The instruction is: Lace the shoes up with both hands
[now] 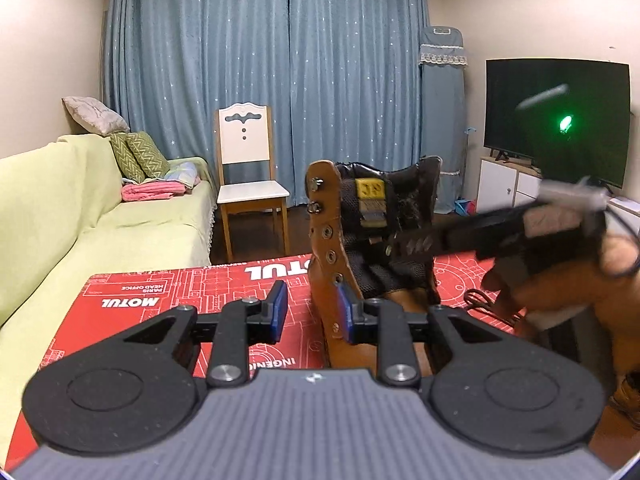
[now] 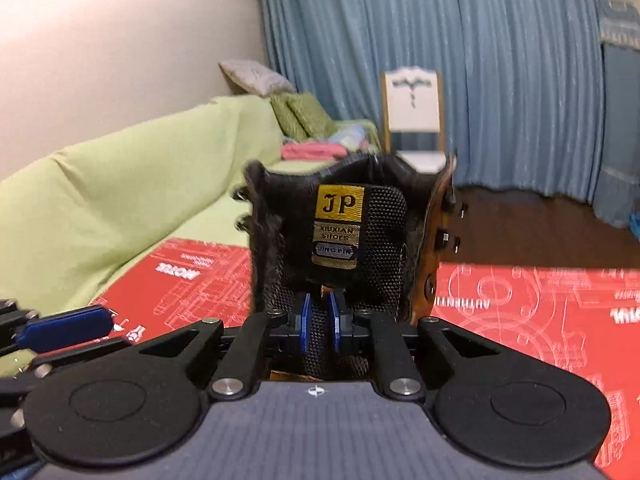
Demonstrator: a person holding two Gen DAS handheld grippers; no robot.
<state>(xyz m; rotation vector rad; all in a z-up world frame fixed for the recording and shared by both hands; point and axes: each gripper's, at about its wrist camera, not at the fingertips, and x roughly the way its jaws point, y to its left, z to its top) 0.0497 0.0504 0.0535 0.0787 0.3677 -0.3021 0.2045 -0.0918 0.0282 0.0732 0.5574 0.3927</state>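
A brown high boot (image 1: 330, 240) stands unlaced on the red mat (image 1: 168, 300), its flaps spread and its black mesh tongue (image 2: 372, 232) with a gold JP label bared. My left gripper (image 1: 313, 314) is open; only mat shows between its blue pads, and the right pad (image 1: 345, 316) lies by the boot's left eyelet flap. My right gripper (image 2: 320, 320) points at the tongue's lower part with its pads a narrow gap apart and mesh showing between them. In the left wrist view the right gripper (image 1: 416, 246) reaches in blurred, held by a hand (image 1: 560, 292). A dark lace (image 1: 478, 300) lies right of the boot.
A green-covered sofa (image 1: 60, 200) runs along the left. A white chair (image 1: 250, 164) stands before blue curtains, and a TV (image 1: 556, 120) sits at the right. Part of another brown boot (image 1: 628, 400) shows at the lower right. A left gripper finger (image 2: 66, 330) shows at the left edge.
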